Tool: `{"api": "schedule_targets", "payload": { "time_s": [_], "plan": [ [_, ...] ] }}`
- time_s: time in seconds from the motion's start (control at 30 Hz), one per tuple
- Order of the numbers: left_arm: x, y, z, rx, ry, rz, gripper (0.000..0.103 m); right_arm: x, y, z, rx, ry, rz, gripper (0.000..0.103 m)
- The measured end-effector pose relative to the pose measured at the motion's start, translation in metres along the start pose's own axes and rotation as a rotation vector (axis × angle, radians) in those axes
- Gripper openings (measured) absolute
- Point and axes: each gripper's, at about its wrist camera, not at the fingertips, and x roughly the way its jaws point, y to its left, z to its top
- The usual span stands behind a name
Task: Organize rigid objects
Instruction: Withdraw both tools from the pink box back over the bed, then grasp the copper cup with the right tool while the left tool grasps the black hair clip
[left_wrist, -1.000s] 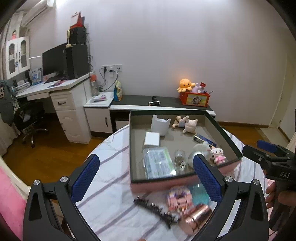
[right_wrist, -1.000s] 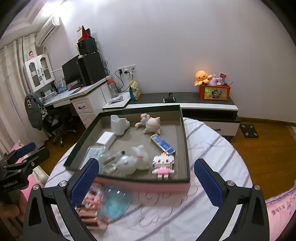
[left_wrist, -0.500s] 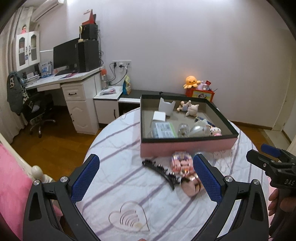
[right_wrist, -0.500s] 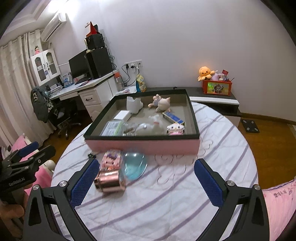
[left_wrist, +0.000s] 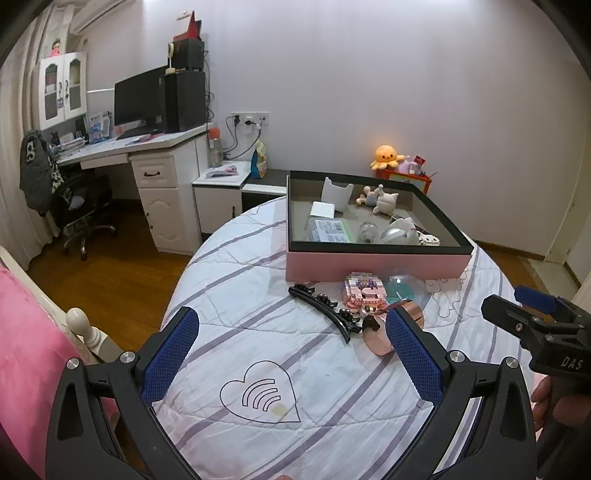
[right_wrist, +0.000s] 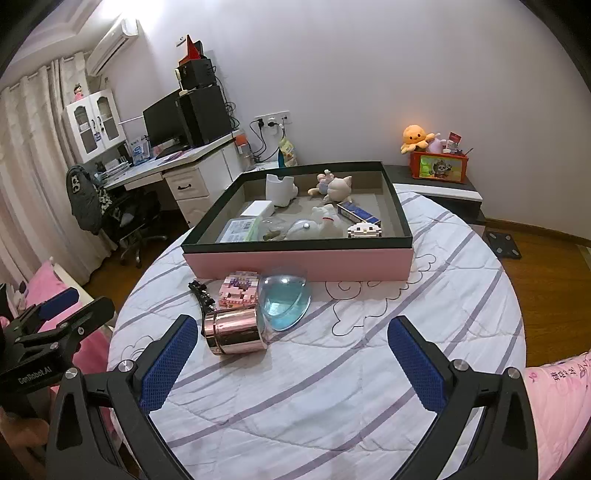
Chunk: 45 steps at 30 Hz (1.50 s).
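1. Over on the left wrist view, the left claw (left_wrist: 290, 345) hangs wide open above the round worktop (left_wrist: 258, 343) with nothing in it. Plenty of bare striped cloth sits between its fingers, around the heart print (left_wrist: 259, 397). The worktop's left edge drops off to wood floor, with a pink bed (left_wrist: 26, 350) close by on that side.
2. Same view: the pink box (left_wrist: 373, 264) sits toward the far side. Just in front of its wall lie the black hair clips (left_wrist: 321, 306), the pink block toy (left_wrist: 364, 293), the blue dome (left_wrist: 400, 288) and the copper jar (left_wrist: 388, 326) on its side, all bunched together. The right claw (left_wrist: 524, 314) pokes in from the right edge; can't tell its opening from here.
3. Right wrist view: the right claw (right_wrist: 291, 349) is spread wide too, holding nothing. Lots of open cloth to the right of the jar (right_wrist: 236, 330) and the dome (right_wrist: 286, 301), out to the worktop's right rim.
4. Only this view shows the jar as a ribbed cylinder touching the dome, plus the blue packet (right_wrist: 359, 213) inside the box (right_wrist: 299, 260). The left view is the one that shows the clips (right_wrist: 201, 297) at full length and the heart print.
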Motion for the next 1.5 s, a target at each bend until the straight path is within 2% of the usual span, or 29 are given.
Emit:
{"api": "schedule_targets", "payload": {
  "time_s": [0.33, 0.83, 0.93, 1.0, 1.03, 1.23, 1.5],
  "plan": [
    [0.012, 0.008, -0.004, -0.012, 0.036, 0.002, 0.102, 0.015, 0.014, -0.005, -0.02, 0.041, -0.007, 0.103],
    [0.042, 0.023, -0.013, -0.034, 0.107, 0.013, 0.102, 0.074, 0.038, -0.019, -0.041, 0.158, 0.006, 0.103],
    [0.047, 0.024, -0.014, -0.034, 0.117, 0.017, 0.102, 0.083, 0.039, -0.02, -0.026, 0.167, 0.023, 0.089],
    [0.049, 0.024, -0.014, -0.032, 0.122, 0.018, 0.102, 0.09, 0.042, -0.021, -0.033, 0.179, 0.046, 0.061],
    [0.051, 0.024, -0.014, -0.032, 0.125, 0.017, 0.102, 0.092, 0.042, -0.022, -0.033, 0.185, 0.061, 0.057],
    [0.061, 0.016, -0.012, -0.017, 0.139, 0.004, 0.102, 0.088, 0.04, -0.025, -0.051, 0.177, 0.088, 0.057],
    [0.084, -0.01, -0.009, 0.023, 0.179, -0.041, 0.102, 0.071, 0.021, -0.028, -0.05, 0.18, 0.059, 0.057]
  ]
}}
